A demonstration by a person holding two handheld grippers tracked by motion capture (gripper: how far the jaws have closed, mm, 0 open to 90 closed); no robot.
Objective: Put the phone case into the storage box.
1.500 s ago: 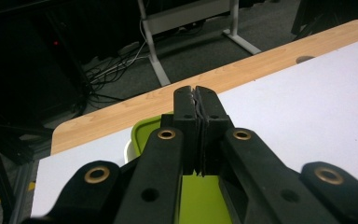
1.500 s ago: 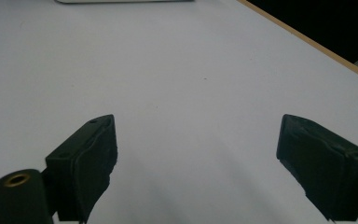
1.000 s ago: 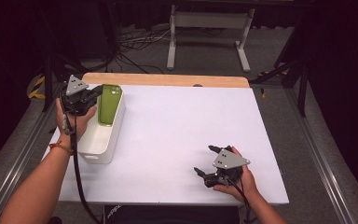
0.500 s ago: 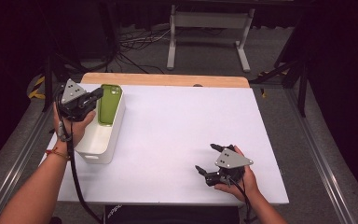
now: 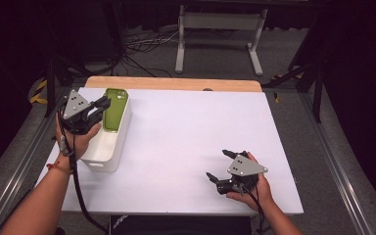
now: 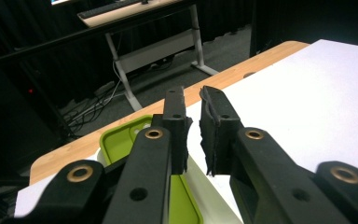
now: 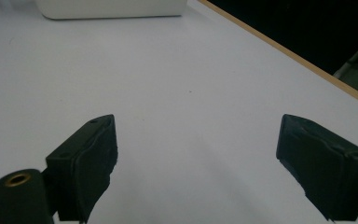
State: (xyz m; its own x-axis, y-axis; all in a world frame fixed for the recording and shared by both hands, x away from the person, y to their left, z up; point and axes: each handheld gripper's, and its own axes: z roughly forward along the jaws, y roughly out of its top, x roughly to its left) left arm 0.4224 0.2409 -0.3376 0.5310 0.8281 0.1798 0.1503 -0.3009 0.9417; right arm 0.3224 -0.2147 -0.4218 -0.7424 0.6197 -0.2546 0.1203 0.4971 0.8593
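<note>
phone: green phone [image 5: 115, 108] lies flat on the far end of the white bin [image 5: 106, 149], camera end away from the person; seen from the left gripper it sits just below and a bit to the jaws' left [image 6: 135, 140]
why there: judged, it looks set down across the bin's top, rim carrying it, so it stays clear of the desk
left gripper: left gripper [image 5: 104, 105] hangs just over the phone's near-left edge, pointing across the bin; jaws have just been opening, now a narrow slit apart, nothing between them, pads not on the phone [image 6: 193, 133]
why so: judged, a release posture, grip let go and the phone resting on its own
bin: long white tub, ahead of and below the left gripper, near the desk's left edge; far off at the top of the right gripper view [image 7: 112, 8]
right gripper: right gripper [image 5: 218, 164] jaws spread wide, empty, low over bare desk [image 7: 191, 93], well apart from bin and phone
why so: judged, parked out of the way, no part in the step at hand
desk: white top [image 5: 191, 132], wood strip along the far edge
</note>
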